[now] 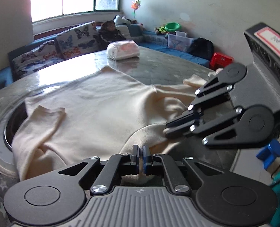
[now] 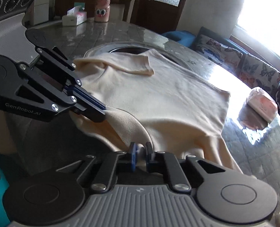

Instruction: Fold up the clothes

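A cream long-sleeved top (image 1: 94, 102) lies spread on the round grey table (image 1: 159, 66), one sleeve folded over its body at the left. My left gripper (image 1: 141, 151) is shut on the top's near edge, by the collar curve. My right gripper (image 1: 168, 130) comes in from the right and is shut on the same edge a little further along. In the right wrist view the top (image 2: 168, 94) fills the middle, my right gripper (image 2: 141, 154) pinches cream cloth, and my left gripper (image 2: 102, 113) grips the edge at the left.
A wrapped white package (image 1: 123, 50) lies at the table's far side. A round recess (image 2: 128, 50) in the table shows behind the top. A tissue box (image 2: 73, 18) and pink jar (image 2: 101, 9) stand far off. A butterfly-print sofa (image 1: 60, 47) lines the wall.
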Demonstrator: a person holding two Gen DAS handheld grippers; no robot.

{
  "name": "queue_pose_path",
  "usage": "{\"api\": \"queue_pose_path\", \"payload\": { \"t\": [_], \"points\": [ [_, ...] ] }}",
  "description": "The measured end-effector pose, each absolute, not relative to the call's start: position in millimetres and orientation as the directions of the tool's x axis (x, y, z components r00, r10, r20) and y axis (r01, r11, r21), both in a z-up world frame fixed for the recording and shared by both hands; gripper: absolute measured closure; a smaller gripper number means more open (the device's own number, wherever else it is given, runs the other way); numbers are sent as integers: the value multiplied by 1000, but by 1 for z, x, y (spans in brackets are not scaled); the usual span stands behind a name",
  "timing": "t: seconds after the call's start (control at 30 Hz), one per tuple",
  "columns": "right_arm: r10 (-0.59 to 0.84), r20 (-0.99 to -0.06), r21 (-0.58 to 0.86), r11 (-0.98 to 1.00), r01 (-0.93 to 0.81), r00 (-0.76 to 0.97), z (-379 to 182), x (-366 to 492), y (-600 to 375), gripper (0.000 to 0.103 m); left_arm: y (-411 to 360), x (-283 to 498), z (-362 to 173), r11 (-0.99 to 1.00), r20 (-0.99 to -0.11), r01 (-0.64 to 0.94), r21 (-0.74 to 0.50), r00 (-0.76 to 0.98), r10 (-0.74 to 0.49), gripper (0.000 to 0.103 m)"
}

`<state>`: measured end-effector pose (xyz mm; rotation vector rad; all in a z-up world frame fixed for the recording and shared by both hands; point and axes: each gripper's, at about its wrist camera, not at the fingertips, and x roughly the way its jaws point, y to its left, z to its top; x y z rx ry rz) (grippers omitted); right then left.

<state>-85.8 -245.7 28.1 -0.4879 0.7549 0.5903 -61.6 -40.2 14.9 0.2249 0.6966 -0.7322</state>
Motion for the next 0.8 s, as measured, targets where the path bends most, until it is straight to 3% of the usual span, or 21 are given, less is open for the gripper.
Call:
{"api": "queue_pose_path", "payload": {
  "t": [0.2, 0.47, 0.63, 0.8],
  "points": [
    [360, -777, -143, 699, -701, 517, 34, -92, -252, 95, -36, -69, 9, 715, -679, 698, -49, 501, -536, 99],
    [371, -731, -64, 798, -599, 573, 42, -61, -266, 94, -38, -47, 39, 745, -592, 667, -32, 588, -552, 97],
    [363, -750, -57, 798, -601, 553, 23, -69, -267, 93, -58, -18, 28, 773, -601, 628, -89, 585, -544, 97],
    [357, -713, -22, 849, -527, 604, 43, -79, -299, 91, -81, -6, 19, 762, -612, 637, -116, 558, -560, 97]
  ]
}}
